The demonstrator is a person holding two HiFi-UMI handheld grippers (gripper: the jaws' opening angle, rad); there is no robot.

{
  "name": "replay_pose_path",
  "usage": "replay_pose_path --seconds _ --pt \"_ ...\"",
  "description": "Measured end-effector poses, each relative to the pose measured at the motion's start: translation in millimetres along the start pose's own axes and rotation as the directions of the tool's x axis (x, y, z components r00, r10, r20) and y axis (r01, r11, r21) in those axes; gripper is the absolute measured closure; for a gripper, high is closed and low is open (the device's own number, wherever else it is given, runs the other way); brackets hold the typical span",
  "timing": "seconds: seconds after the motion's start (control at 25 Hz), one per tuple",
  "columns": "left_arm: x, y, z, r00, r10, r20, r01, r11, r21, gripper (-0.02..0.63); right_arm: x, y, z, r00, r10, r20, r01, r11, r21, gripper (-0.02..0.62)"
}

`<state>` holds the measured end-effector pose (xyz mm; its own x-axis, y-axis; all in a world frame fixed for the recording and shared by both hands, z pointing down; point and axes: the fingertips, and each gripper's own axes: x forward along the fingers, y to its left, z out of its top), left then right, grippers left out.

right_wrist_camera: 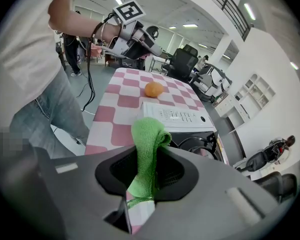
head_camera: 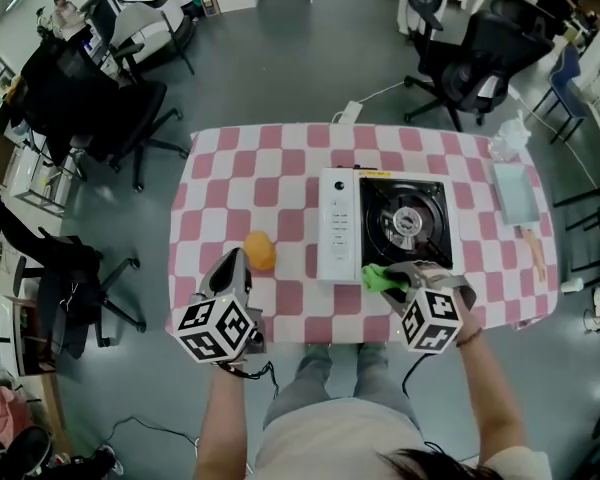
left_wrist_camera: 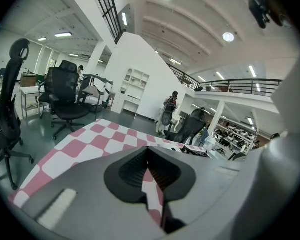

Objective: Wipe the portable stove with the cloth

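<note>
The portable stove [head_camera: 385, 222] lies on the checkered table, white control panel [head_camera: 338, 225] on its left, black burner [head_camera: 408, 220] on its right. My right gripper [head_camera: 395, 280] hovers at the stove's near edge, shut on a green cloth [head_camera: 380, 277]. In the right gripper view the green cloth [right_wrist_camera: 146, 154] stands pinched between the jaws, with the stove [right_wrist_camera: 182, 121] just beyond. My left gripper [head_camera: 232, 271] is shut with nothing in it, near the table's front left, beside an orange [head_camera: 260, 250]. The left gripper view shows only its jaws [left_wrist_camera: 149, 171] closed over the tablecloth.
A pink-and-white checkered cloth covers the table [head_camera: 280, 178]. A clear tray [head_camera: 515, 192] and a plastic bottle [head_camera: 507, 138] sit at the far right, a wooden-handled tool [head_camera: 534, 251] beside them. Office chairs [head_camera: 460, 63] stand around the table. The orange [right_wrist_camera: 153, 89] shows left of the stove.
</note>
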<state>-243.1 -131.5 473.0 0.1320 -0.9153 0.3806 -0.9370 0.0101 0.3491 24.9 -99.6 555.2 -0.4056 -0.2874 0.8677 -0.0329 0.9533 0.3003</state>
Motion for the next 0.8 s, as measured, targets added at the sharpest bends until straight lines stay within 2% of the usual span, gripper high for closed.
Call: replay_pose_path --seconds 0.56,0.8 --pt "-8 27 -1 1.000 0.018 0.000 -0.018 1.000 -0.019 0.606 12 0 29 1.000 0.003 0.026 -0.003 1.000 -0.003 0.505" --pt "-10 38 1 1.000 0.028 0.003 -0.028 0.999 -0.016 0.606 19 0 43 1.000 0.004 0.006 -0.004 1.000 -0.011 0.505"
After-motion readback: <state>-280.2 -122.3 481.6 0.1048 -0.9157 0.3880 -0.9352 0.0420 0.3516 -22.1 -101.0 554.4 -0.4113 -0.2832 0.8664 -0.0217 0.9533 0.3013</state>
